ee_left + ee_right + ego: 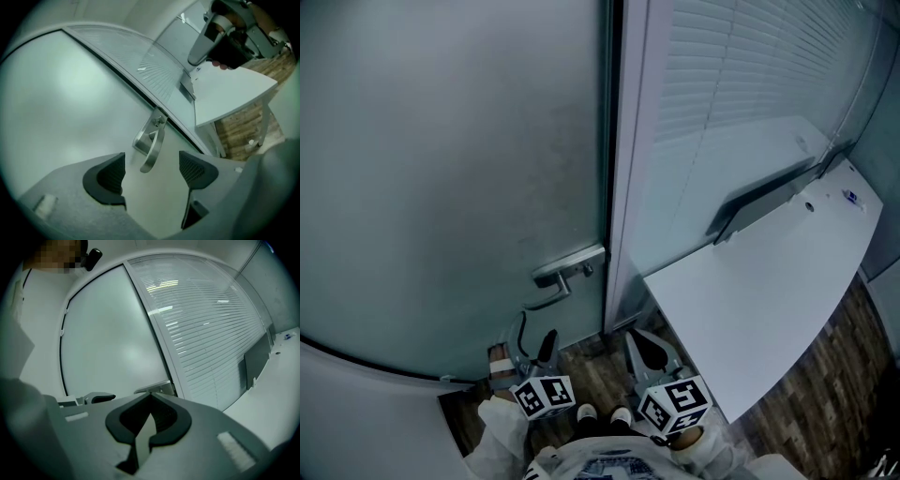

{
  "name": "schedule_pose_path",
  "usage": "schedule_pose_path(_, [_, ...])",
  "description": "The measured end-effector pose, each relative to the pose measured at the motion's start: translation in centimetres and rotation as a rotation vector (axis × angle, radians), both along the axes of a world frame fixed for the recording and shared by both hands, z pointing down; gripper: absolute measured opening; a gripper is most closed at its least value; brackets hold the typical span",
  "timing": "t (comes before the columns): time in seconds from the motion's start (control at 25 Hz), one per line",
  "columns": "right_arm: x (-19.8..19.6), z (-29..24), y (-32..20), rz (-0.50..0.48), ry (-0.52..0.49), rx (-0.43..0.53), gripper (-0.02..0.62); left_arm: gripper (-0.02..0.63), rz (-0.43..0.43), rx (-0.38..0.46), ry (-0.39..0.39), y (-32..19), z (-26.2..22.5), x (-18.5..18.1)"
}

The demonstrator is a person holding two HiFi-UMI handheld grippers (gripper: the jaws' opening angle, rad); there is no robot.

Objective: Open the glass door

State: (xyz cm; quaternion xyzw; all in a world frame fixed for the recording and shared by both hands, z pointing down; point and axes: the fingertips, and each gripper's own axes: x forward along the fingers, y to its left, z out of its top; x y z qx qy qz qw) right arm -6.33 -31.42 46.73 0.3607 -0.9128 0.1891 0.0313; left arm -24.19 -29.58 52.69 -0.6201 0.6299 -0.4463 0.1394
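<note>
Left gripper [152,169] released, jaws wide; door handle [151,140] sits just ahead of the gap, untouched. Right gripper [150,397] clenched, empty.

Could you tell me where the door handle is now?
In the head view the silver metal lever handle sits at the right edge of the frosted glass door, just above the left tool.

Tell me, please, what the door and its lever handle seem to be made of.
The door looks like frosted glass: matte, milky, softly passing light. The lever handle looks like brushed metal, perhaps stainless steel: silvery with a dull sheen.
</note>
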Motion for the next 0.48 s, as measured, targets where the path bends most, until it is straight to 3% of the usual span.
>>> schedule_pose_path(0.28, [2.0, 0.0, -0.4, 0.048, 0.002, -0.005, 0.003, 0.371, 0.047, -0.039, -0.224, -3.2, 0.1, -0.8])
schedule_pose_path(0.48, [3.1, 0.1, -0.6, 0.074, 0.002, -0.011, 0.003, 0.367, 0.072, -0.068, -0.27, -4.9, 0.9, -0.6])
